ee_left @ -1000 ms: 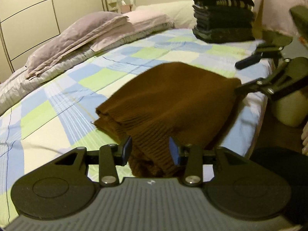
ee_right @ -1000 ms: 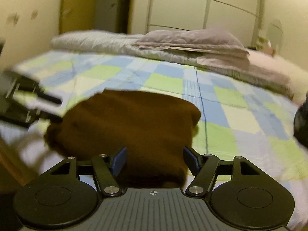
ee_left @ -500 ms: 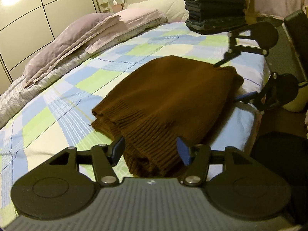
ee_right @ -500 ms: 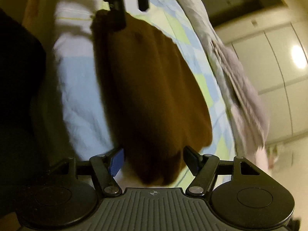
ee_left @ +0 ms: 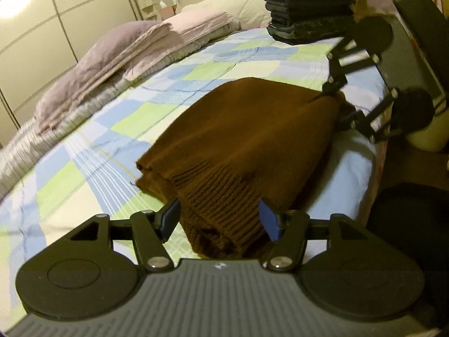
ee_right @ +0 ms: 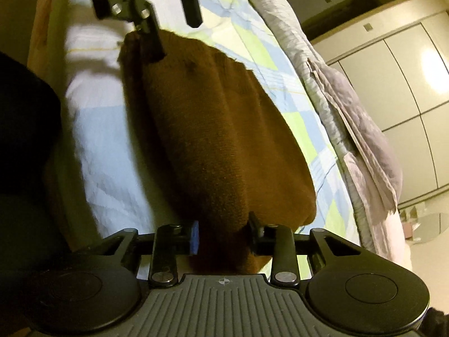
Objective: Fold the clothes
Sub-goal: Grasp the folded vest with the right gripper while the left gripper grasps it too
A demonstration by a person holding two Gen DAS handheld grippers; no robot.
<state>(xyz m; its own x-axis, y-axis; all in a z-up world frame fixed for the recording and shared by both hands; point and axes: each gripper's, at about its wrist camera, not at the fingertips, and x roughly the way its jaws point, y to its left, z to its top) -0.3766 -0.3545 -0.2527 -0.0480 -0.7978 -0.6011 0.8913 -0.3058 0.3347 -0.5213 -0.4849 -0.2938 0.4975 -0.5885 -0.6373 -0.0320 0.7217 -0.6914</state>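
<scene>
The right gripper (ee_right: 223, 237) has rolled sideways, jaws straddling the sweater (ee_right: 224, 146).

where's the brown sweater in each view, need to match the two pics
Left wrist view: the brown sweater fills the centre, its ribbed hem between the left gripper fingers.
Right wrist view: the same sweater runs from top left down to bottom centre, its near end between the right gripper fingers.
Shared landmark: the lilac pillow beyond the checked bedsheet.

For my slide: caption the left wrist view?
Open left gripper straddles folded brown knit sweater's ribbed hem on checked bedsheet.
</scene>
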